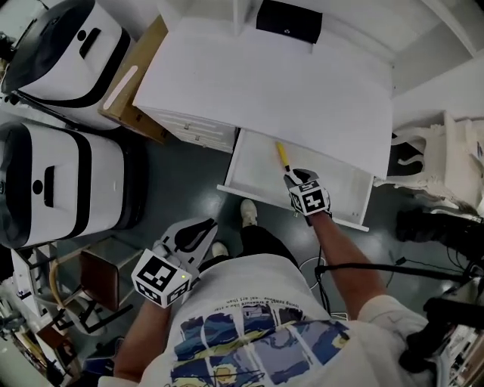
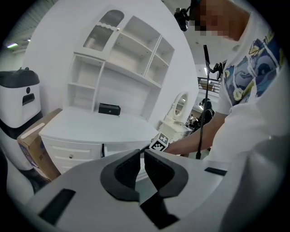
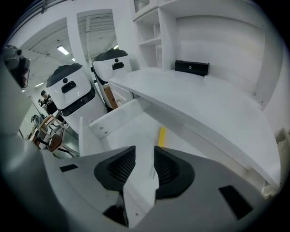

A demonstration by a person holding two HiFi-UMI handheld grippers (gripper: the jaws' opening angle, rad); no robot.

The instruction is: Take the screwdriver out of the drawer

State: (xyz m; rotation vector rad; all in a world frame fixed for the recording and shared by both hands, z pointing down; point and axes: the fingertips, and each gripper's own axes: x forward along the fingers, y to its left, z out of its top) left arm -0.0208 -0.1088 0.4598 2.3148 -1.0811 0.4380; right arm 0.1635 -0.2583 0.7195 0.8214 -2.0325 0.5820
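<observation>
The screwdriver [image 1: 281, 155], with its yellow handle [image 3: 161, 136], lies in the open white drawer [image 1: 249, 193] under the desk top [image 1: 265, 91]. My right gripper [image 1: 292, 176] points steeply down into the drawer, just short of the handle's near end. Its jaws [image 3: 145, 165] stand open, with only the drawer floor and the thin shaft showing in the gap. Nothing is gripped. My left gripper [image 1: 198, 229] hangs low at the left, away from the drawer. In the left gripper view its pads [image 2: 142, 164] are a narrow slit apart and hold nothing.
A black box [image 1: 289, 21] sits at the back of the desk. Two large white machines [image 1: 68, 53] [image 1: 60, 185] and a cardboard box [image 1: 128, 91] stand left of the desk. A wooden chair [image 1: 98, 276] is at the lower left, and white ornate furniture [image 1: 446, 162] at the right.
</observation>
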